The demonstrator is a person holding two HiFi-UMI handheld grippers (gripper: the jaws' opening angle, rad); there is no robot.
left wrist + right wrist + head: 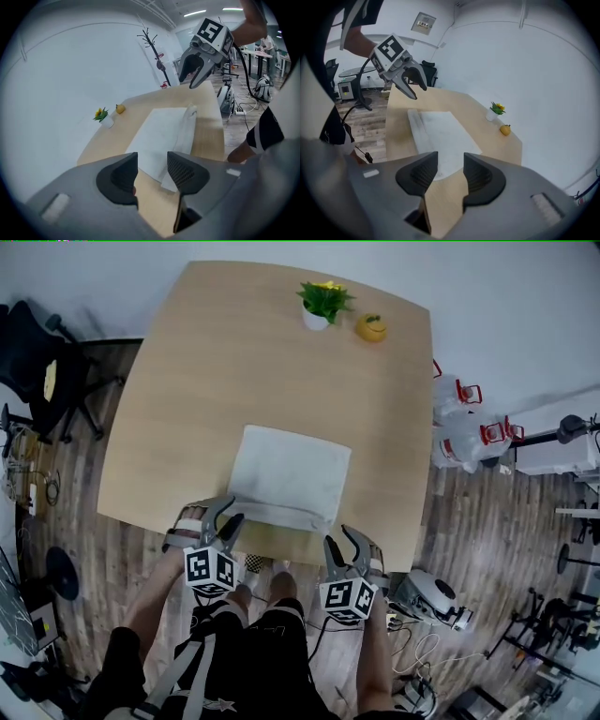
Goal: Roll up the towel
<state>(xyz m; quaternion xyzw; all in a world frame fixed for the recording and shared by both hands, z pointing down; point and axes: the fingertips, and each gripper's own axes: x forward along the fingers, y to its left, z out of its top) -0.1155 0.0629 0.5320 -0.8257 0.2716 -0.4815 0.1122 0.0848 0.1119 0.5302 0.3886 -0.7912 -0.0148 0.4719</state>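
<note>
Towel (pixel 289 474) untouched; left claw (pixel 225 518), right claw (pixel 340 542) part-open, empty.

Bright, even indoor light from ceiling strips; shadows soft. Both tool views bend strongly at their dark, vignetted edges.

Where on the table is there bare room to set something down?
Widest: left of the towel to the table edge, and between towel and the plant and yellow fruit at the far side. Narrower strip right of the towel. Crowded: near edge, by the left gripper and right gripper.
</note>
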